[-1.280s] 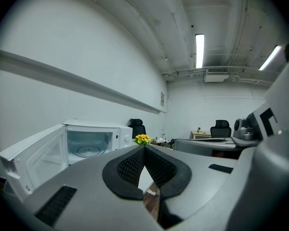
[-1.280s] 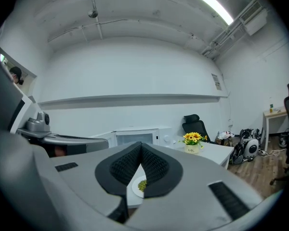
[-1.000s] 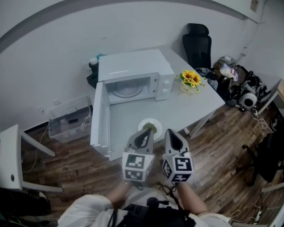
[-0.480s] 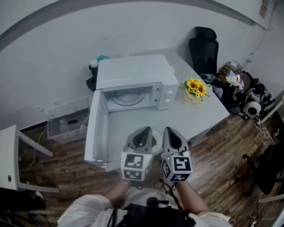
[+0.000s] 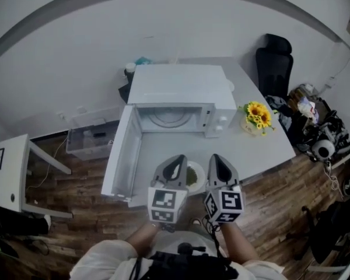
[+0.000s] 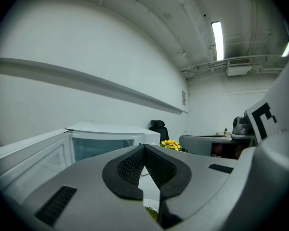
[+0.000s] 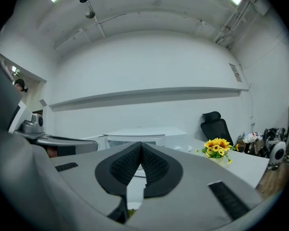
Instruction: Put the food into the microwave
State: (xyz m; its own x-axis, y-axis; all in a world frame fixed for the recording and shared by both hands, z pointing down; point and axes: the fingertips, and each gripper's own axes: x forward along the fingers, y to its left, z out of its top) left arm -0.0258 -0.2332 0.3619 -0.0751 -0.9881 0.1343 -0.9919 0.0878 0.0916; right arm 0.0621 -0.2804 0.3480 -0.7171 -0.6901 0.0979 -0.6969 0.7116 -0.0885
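The left gripper (image 5: 176,160) has its grey jaws pressed together at the tips with nothing between them. The right gripper (image 5: 217,158), just beside it, is likewise closed and empty. Both hover over the near edge of the pale table (image 5: 262,147) and cover much of the white plate of green food (image 5: 194,177); only a sliver of it shows between them. Beyond stands the white microwave (image 5: 181,86), its door (image 5: 121,159) swung open to the left. The inside of its cavity is hard to make out.

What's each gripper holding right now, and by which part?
Nothing. The left gripper and right gripper are both shut with nothing between their pads. The plate of food sits ungripped on the table.
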